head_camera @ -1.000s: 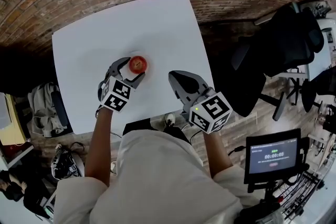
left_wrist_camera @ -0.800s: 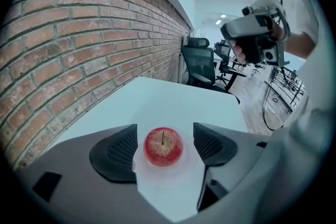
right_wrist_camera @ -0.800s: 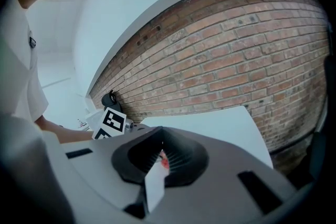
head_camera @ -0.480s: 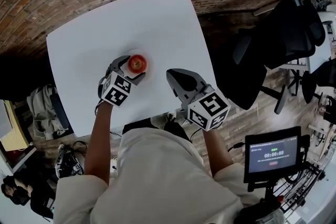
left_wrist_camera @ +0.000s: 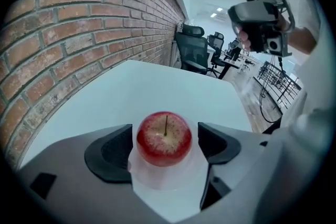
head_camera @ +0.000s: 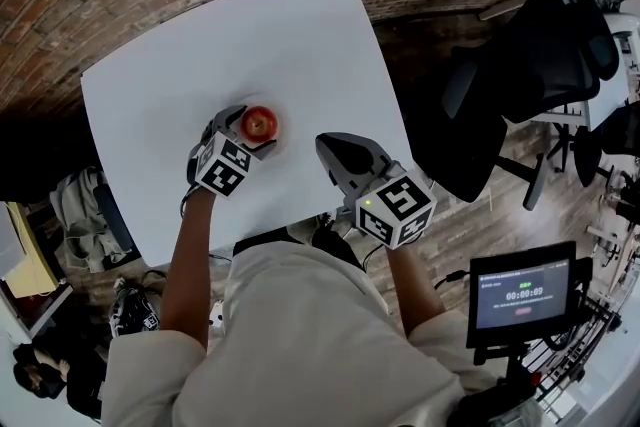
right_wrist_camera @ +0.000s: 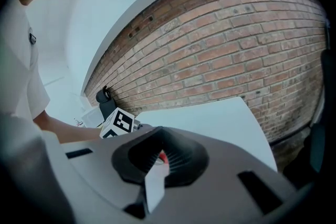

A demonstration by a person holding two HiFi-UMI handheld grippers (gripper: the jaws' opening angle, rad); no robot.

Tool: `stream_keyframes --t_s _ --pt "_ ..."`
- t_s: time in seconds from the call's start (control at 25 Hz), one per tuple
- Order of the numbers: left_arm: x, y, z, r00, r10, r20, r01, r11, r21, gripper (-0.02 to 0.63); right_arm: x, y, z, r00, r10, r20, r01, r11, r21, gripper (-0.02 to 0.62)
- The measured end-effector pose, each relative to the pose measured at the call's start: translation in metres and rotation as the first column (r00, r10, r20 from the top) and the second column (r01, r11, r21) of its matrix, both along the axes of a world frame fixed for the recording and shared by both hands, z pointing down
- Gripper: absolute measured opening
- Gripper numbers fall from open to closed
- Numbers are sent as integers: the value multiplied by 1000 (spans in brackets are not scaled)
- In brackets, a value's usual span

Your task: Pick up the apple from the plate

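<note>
Red apple [left_wrist_camera: 164, 138] between just-opened left fingers [left_wrist_camera: 112, 152]

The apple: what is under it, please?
A white plate lies under the apple, on the white table. The apple covers the plate's middle, so that part cannot be seen.
</note>
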State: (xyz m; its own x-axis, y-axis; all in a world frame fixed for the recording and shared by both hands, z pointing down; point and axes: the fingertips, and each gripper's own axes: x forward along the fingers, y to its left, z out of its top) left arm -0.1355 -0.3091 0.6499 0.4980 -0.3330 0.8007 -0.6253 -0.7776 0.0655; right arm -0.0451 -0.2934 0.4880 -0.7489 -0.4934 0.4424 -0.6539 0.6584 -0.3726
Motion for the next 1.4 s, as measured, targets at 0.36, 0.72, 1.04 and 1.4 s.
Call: stream_keyframes --t_s 0.36,0.72,1.04,1.4 --pt "1 -1 15 999 38 37 -36 998 -44 383 1 -5 9 1000 12 -5 -12 1000 -19 3" --pt "2 0 18 998 41 47 -39 998 -52 383 -1 -3 14 1000 12 -5 -12 999 -33 3" --pt "0 1 19 997 30 64 -27 998 -51 382 3 -5 13 1000 19 -1 -19 999 -32 3" --pt "-1 0 17 998 3 67 1 999 -54 382 10 -2 10 1000 20 3 -20 1000 -22 2"
